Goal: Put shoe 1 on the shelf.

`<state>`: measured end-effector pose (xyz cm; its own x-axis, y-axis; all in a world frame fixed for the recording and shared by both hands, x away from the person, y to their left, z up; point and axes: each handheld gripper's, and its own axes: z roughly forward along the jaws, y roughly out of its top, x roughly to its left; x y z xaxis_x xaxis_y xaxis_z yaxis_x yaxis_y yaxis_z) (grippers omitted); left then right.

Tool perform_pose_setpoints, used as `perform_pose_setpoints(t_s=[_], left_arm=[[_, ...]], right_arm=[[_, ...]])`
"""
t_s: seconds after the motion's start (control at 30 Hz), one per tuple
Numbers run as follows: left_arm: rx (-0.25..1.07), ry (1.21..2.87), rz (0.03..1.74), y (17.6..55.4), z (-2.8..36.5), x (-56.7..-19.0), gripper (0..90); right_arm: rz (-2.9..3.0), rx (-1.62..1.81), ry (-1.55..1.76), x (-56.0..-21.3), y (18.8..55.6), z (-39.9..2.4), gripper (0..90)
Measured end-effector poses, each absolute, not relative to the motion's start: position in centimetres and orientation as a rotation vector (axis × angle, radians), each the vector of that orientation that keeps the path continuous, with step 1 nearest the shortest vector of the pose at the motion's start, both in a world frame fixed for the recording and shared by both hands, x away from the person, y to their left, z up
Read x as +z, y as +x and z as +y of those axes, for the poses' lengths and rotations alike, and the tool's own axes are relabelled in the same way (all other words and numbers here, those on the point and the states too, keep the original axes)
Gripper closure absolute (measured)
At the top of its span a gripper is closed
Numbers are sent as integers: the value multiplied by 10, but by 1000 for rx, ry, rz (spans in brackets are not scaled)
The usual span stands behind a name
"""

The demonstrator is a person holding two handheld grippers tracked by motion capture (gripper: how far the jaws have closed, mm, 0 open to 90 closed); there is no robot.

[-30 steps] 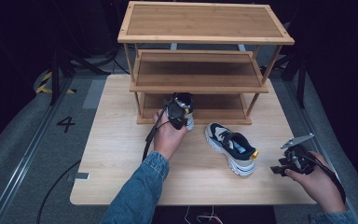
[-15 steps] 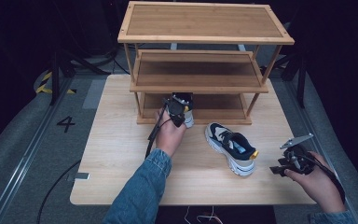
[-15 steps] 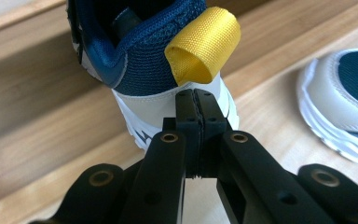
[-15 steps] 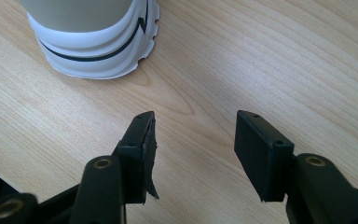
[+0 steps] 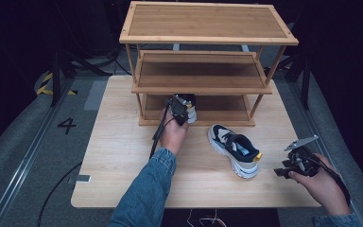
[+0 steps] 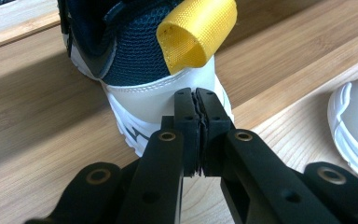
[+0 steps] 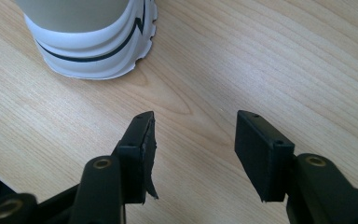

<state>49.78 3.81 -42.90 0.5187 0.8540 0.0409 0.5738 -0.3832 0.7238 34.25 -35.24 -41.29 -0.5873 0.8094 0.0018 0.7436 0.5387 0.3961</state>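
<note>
A navy and white sneaker (image 6: 144,93) with a yellow heel loop stands on the bottom shelf (image 5: 227,113) of the wooden rack, heel towards me. My left gripper (image 6: 196,93) is shut with nothing between its jaws, and its tips rest against the white heel. From above, that gripper (image 5: 179,111) sits at the shelf's front edge beside the sneaker (image 5: 191,112). The matching sneaker (image 5: 234,149) lies on the table, toe towards the rack. My right gripper (image 5: 281,172) hovers at the table's right front, open and empty (image 7: 193,126), just behind that sneaker's heel (image 7: 88,32).
The three-tier wooden rack (image 5: 203,23) stands at the back of the light wooden table (image 5: 118,142). Its top and middle shelves hold nothing. Dark floor with a painted number lies to the left, and a cable trails from the left gripper.
The left hand has edged slightly down and forward at the bottom shelf's front, staying at the sneaker's heel. The right hand and the sneaker on the table have not moved.
</note>
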Motion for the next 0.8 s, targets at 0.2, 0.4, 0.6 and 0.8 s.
perform_pose_setpoints(t_s=[0.2,0.4,0.6,0.8], left_arm=[[505,2118,1157,492,35,-426,783],[431,2216,1120,472,36,-410,643],[324,2316,1108,448,47,-388,499],[272,2364,1115,429,66,-380,362]], right_arm=[[2593,540,1319,-413,343,-352,493],[2592,542,1312,-411,344,-350,491],[2592,552,1286,-405,346,-345,490],[2605,554,1285,-402,349,-341,494]])
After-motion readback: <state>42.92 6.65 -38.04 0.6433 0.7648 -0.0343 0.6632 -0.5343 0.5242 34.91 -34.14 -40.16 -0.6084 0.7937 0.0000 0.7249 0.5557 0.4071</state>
